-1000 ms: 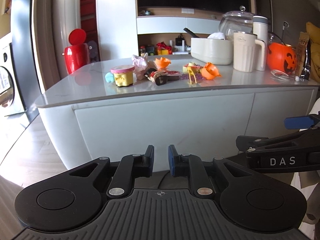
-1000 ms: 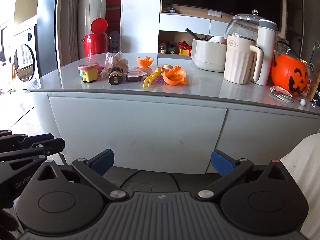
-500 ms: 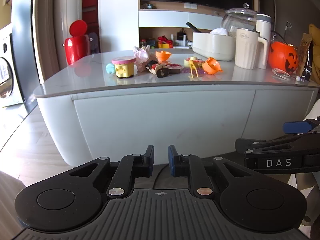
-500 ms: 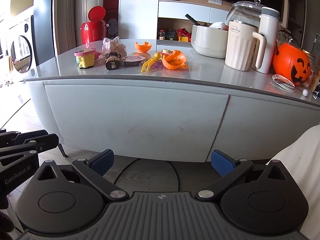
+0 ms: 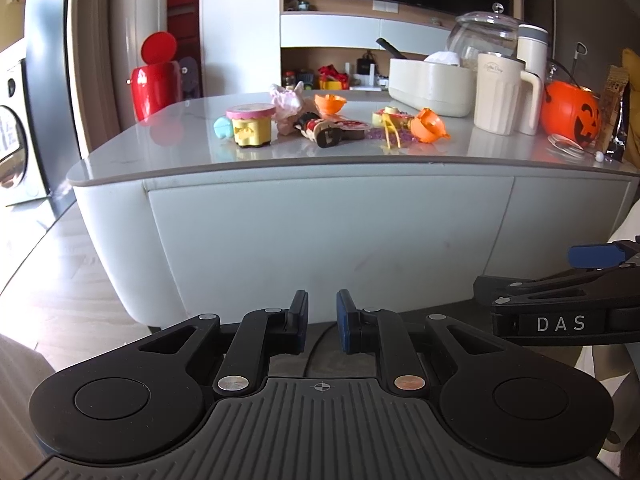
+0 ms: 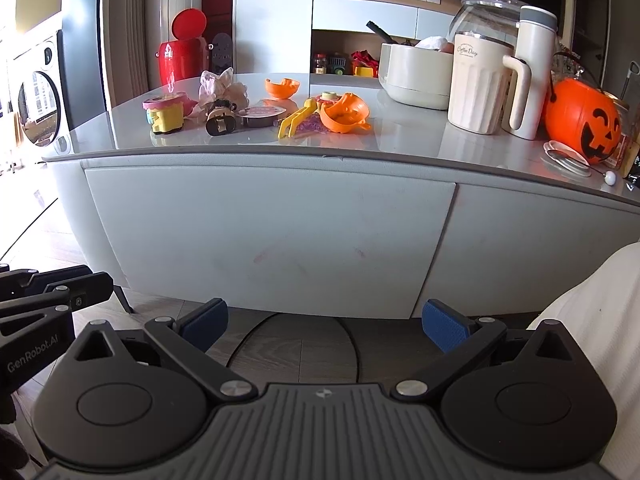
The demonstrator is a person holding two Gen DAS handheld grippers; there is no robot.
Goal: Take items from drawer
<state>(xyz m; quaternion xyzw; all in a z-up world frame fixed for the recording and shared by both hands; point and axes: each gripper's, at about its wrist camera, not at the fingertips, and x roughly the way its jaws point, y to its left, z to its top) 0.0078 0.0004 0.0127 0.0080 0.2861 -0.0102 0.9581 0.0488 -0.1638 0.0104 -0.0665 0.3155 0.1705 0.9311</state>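
The white table's drawer front (image 5: 328, 240) (image 6: 272, 240) stands shut, flush with the panel beside it. On the tabletop above it lie several toys: a yellow cup with a pink lid (image 5: 251, 126) (image 6: 166, 116), a small doll (image 5: 320, 130), orange half shells (image 5: 430, 126) (image 6: 344, 114) and yellow tongs (image 6: 298, 118). My left gripper (image 5: 322, 308) hangs low before the drawer, its pads a narrow gap apart with nothing between them. My right gripper (image 6: 326, 320) is wide open and empty, level with it on the right. Neither touches the drawer.
A cream jug (image 5: 500, 96), a white tub (image 5: 430, 84), a glass jar and an orange pumpkin bucket (image 5: 570, 116) stand on the table's right side. A red bin (image 5: 156, 80) and a washing machine (image 6: 36, 108) are to the left. White cloth (image 6: 592, 320) fills the right edge.
The table sits a little higher in both views. Both grippers' jaws stand as before.
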